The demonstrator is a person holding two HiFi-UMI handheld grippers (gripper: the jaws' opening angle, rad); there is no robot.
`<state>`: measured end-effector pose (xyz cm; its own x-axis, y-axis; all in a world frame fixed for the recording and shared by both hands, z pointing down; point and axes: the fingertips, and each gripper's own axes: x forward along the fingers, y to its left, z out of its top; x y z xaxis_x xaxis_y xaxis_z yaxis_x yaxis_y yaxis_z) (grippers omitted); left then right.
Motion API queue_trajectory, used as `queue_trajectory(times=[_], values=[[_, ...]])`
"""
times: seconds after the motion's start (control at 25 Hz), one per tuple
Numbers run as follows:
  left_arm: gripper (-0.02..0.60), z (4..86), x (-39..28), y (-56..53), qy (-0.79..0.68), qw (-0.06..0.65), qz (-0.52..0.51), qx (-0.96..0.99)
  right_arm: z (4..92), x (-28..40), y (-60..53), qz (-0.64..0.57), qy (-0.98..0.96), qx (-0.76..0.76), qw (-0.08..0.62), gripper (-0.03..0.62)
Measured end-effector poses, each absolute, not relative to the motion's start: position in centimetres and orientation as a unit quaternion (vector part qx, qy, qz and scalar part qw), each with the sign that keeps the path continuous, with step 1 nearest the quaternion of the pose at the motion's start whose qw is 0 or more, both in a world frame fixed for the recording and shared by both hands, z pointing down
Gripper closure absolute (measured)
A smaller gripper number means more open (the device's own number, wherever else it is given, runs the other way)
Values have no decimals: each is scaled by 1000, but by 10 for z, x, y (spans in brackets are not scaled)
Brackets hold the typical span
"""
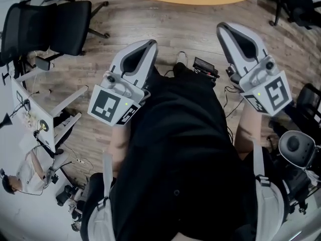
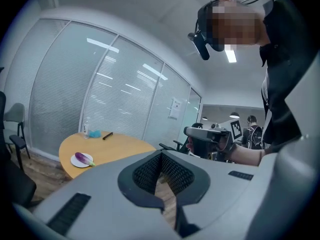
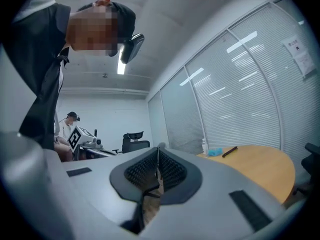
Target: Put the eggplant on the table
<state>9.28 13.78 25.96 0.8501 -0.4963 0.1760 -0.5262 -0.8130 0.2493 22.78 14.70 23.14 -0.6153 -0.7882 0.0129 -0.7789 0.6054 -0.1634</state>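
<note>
**Left gripper** (image 2: 162, 154): grey two-jaw hand-held tool with a marker cube. It is being held roughly level in front of the person's body. Its jaws are standing together and gripping nothing.

**Right gripper** (image 3: 158, 149): same make, also being held level. Its jaws are pressing together with nothing between them.

Both grippers are pointing toward the round pale-wood table (image 2: 122, 148) and are well apart from it.

**Purple eggplant** (image 2: 84, 158): it is lying on a small white round plate (image 2: 75, 160), which is sitting near the table's edge.

**Farther back on the tabletop:**
- a clear plastic bottle (image 2: 85, 129)
- a crumpled blue item (image 2: 94, 134) just beside the bottle
- a slim black stick-like item (image 2: 107, 135)

**Black office chair** (image 1: 55, 24): it is standing on the wood-plank floor (image 1: 175, 34), to the person's left.
</note>
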Motion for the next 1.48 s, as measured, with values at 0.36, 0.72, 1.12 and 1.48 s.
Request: queue_trajectory(times=[0.36, 0.72, 1.12, 1.48], values=[[569, 243, 52, 143, -275, 138, 34, 951, 225, 162, 138, -85, 916, -391, 37, 572], [569, 242, 32, 141, -290, 142, 12, 946, 226, 143, 134, -92, 923, -374, 15, 577], [569, 248, 38, 151, -291, 154, 18, 944, 231, 151, 142, -95, 919, -381, 13, 577], [569, 246, 45, 155, -285, 152, 22, 946, 224, 157, 145, -90, 918, -386, 16, 577]])
